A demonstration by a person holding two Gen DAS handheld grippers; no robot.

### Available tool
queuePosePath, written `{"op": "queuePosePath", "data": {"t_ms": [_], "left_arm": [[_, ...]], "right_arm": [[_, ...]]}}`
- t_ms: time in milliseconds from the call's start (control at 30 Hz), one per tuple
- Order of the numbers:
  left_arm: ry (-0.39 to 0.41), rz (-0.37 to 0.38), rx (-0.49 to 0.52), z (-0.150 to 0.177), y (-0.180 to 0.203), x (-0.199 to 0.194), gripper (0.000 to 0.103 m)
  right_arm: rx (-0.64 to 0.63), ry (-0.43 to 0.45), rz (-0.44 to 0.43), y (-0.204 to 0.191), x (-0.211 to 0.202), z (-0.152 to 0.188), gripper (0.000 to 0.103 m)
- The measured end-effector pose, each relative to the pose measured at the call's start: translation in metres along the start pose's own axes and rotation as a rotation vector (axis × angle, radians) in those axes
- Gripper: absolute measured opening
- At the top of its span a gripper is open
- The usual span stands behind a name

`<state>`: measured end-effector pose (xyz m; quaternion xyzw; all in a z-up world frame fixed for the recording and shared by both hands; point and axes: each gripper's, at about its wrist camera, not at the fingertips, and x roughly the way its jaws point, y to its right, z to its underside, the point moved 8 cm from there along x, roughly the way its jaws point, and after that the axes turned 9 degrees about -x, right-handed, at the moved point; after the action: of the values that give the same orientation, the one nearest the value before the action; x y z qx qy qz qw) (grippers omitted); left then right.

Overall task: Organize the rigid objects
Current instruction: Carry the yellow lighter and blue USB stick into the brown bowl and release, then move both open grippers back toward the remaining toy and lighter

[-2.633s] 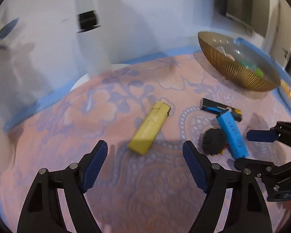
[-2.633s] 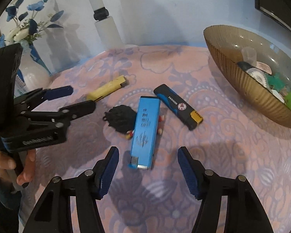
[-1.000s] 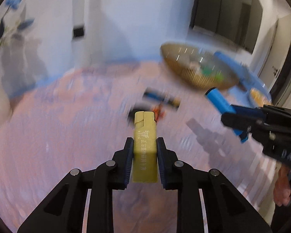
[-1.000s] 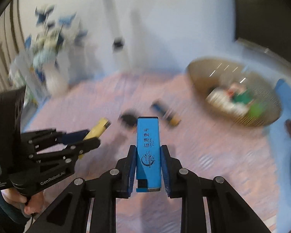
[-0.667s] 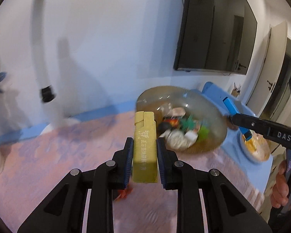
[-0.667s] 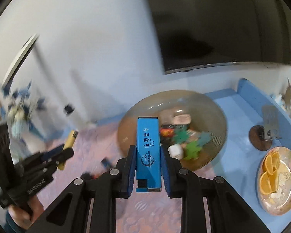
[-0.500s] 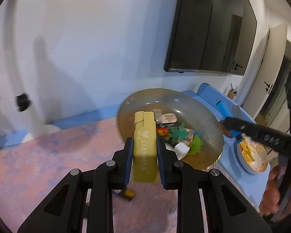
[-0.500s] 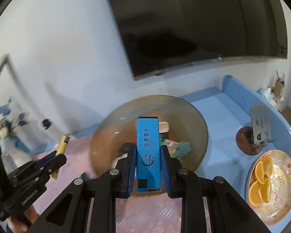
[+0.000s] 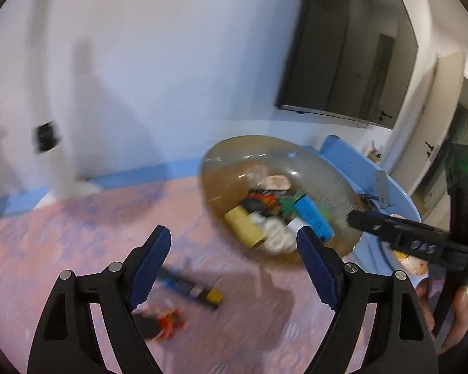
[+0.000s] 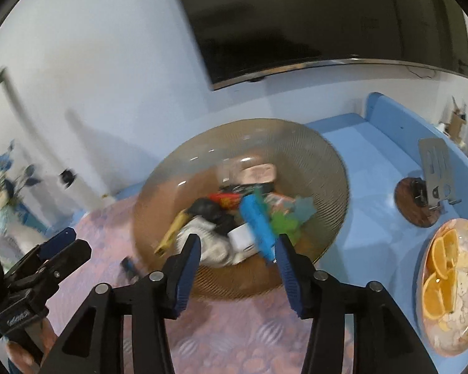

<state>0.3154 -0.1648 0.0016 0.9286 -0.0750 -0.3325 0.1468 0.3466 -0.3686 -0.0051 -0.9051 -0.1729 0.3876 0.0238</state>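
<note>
The ribbed glass bowl (image 10: 333, 168) sits at the far edge of the floral cloth (image 10: 234, 327). Inside it, the blue lighter (image 10: 258, 224) lies with its long axis running near-to-far, just beyond the right gripper (image 10: 237, 246), whose jaws are opening, empty. The yellow lighter (image 9: 243, 226) lies diagonally, far-left to near-right, beyond the left gripper (image 9: 234, 249), also opening, empty.

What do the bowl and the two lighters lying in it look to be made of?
Bowl: probably tinted glass, amber, see-through, with fine ribbed lines and bright glints; clear plastic is possible. Blue lighter and yellow lighter: likely opaque plastic, plain solid colour, smooth boxy bodies; motion blur hides finer detail.
</note>
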Motion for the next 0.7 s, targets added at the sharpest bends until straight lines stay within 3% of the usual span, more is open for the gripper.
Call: {"op": "queuePosePath", "data": {"t_ms": [100, 200, 400, 567, 700], "left_arm": [[0.022, -0.060, -0.035, 0.016, -0.031, -0.031, 0.082], [-0.022, -0.081, -0.078, 0.045, -0.063, -0.051, 0.082], [-0.070, -0.249, -0.149, 0.100, -0.128, -0.064, 0.082], [-0.068, -0.319, -0.140, 0.126, -0.149, -0.060, 0.082], [-0.071, -0.271, -0.140, 0.126, -0.146, -0.059, 0.082]], "right_arm": [[-0.072, 0.031, -0.056, -0.036, -0.018, 0.009, 0.055], [-0.168, 0.057, -0.109, -0.078, -0.030, 0.026, 0.061], [-0.286, -0.052, -0.173, -0.142, 0.005, 0.077, 0.061], [-0.316, -0.099, -0.093, -0.151, 0.044, 0.104, 0.061], [-0.344, -0.097, -0.015, -0.145, 0.061, 0.117, 0.061]]}}
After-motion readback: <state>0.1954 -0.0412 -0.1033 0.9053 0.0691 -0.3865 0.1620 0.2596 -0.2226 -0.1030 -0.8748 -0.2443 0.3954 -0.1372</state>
